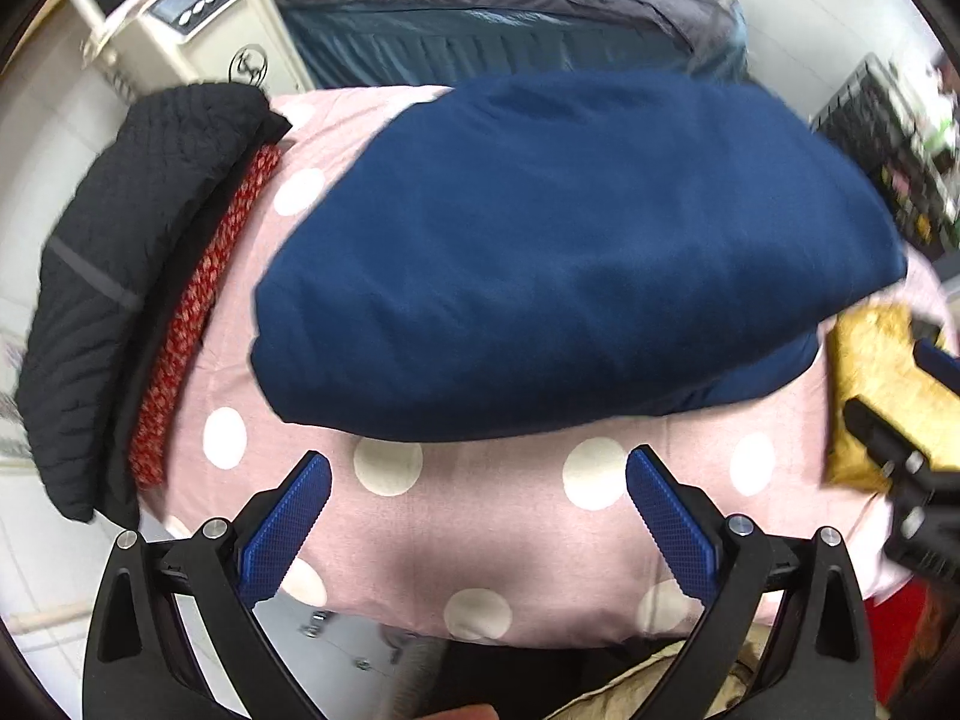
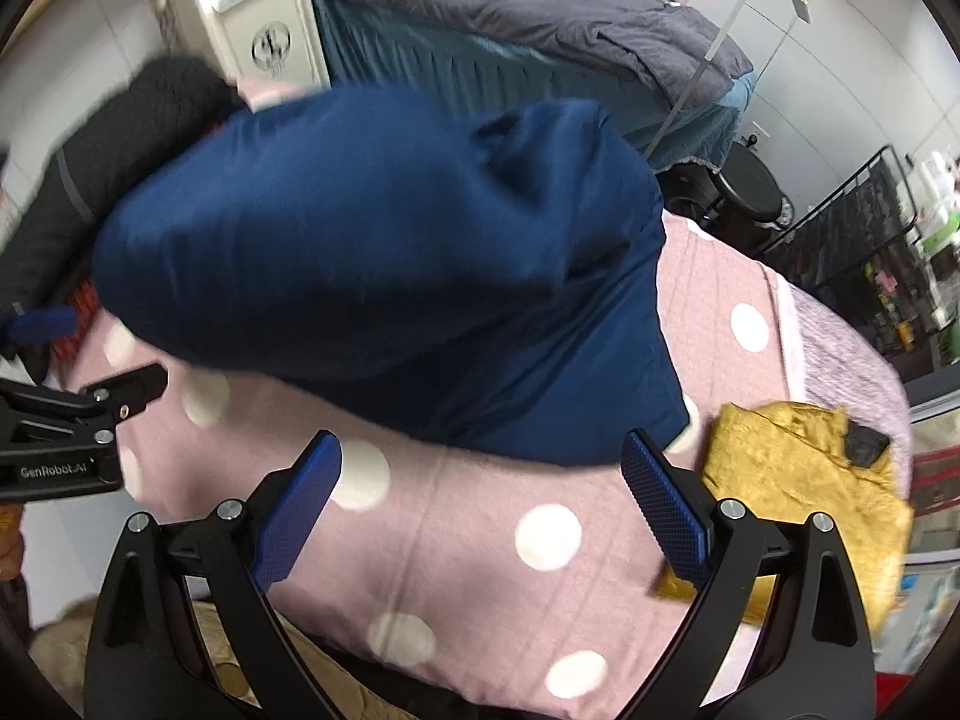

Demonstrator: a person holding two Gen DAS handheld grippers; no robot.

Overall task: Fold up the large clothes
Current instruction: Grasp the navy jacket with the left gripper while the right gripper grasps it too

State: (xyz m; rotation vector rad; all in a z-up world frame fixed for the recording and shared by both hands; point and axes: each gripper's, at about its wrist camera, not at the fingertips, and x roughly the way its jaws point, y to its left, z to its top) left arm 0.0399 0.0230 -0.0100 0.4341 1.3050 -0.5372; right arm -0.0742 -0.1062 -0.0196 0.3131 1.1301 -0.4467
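A folded navy blue garment (image 1: 570, 252) lies on the pink cloth with white dots (image 1: 492, 528); the same navy garment (image 2: 384, 276) fills the middle of the right wrist view. My left gripper (image 1: 477, 516) is open just in front of its near edge, nothing between the blue pads. My right gripper (image 2: 480, 510) is also open, short of the garment's lower right corner, holding nothing. Each gripper shows in the other's view: the right one (image 1: 918, 420) at the right edge, the left one (image 2: 78, 420) at the left edge.
A black quilted garment (image 1: 120, 276) over a red patterned one (image 1: 198, 324) lies at the left. A crumpled yellow garment (image 2: 804, 492) sits at the right of the pink cloth. Behind stand a bed with grey bedding (image 2: 540, 18), a cream heater (image 2: 252, 18) and a black rack (image 2: 864, 228).
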